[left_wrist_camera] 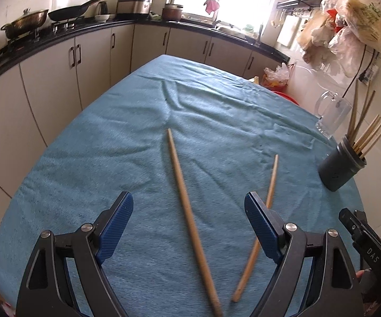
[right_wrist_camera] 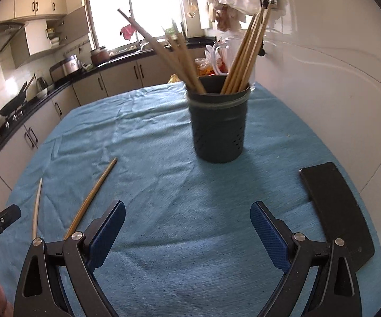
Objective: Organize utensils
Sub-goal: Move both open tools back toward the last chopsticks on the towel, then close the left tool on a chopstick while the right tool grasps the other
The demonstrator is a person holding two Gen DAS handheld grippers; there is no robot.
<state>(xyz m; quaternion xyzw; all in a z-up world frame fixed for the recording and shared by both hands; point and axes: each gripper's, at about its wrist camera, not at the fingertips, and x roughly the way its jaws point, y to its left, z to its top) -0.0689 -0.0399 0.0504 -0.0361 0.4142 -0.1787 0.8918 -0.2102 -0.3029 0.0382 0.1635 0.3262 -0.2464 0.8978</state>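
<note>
Two wooden chopsticks lie loose on the blue tablecloth. In the left wrist view the longer one (left_wrist_camera: pixel 187 211) runs between the fingers of my open, empty left gripper (left_wrist_camera: pixel 189 206), and the shorter one (left_wrist_camera: pixel 261 219) passes under its right finger. A dark utensil holder (left_wrist_camera: pixel 341 166) with several chopsticks stands at the right. In the right wrist view that holder (right_wrist_camera: pixel 218 124) stands ahead of my open, empty right gripper (right_wrist_camera: pixel 187 216); the two loose chopsticks (right_wrist_camera: pixel 95 192) (right_wrist_camera: pixel 37 206) lie to the left.
A glass mug (left_wrist_camera: pixel 330 113) stands behind the holder. A black phone (right_wrist_camera: pixel 335 208) lies on the cloth at the right, near the white wall. Kitchen counters with pans (left_wrist_camera: pixel 69 13) run beyond the table's far edge. The other gripper's tip (left_wrist_camera: pixel 362 235) shows at right.
</note>
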